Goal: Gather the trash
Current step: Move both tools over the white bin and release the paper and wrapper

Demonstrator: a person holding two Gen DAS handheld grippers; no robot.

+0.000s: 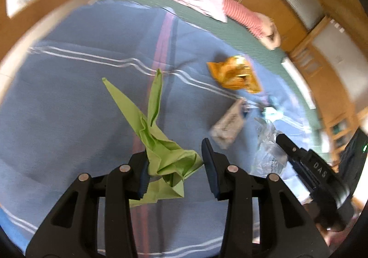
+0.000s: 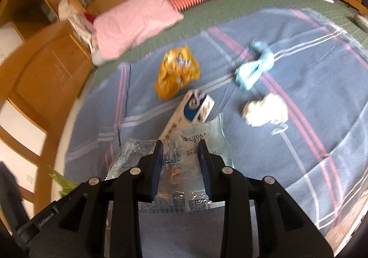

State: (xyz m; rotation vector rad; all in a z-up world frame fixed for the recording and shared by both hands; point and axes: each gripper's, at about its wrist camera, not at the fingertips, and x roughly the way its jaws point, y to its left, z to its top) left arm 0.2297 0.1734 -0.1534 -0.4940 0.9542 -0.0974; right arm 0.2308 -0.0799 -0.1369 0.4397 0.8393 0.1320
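Trash lies scattered over the blue striped blanket point(image 2: 299, 143), and most of it is uncollected. At the left, the left gripper point(image 1: 177, 166) has green crumpled paper point(image 1: 161, 152) between its partly open jaws; the paper rests against the left pad only, so I cannot tell whether it is gripped. Further right, the right gripper point(image 2: 180, 166) stands narrowly open around a clear plastic wrapper point(image 2: 179, 166), seemingly pinched. Beyond it wait a small carton point(image 2: 195, 108) and an orange snack bag point(image 2: 177, 72), then, far right, a light blue wrapper point(image 2: 255, 67) and a white tissue wad point(image 2: 264, 109).
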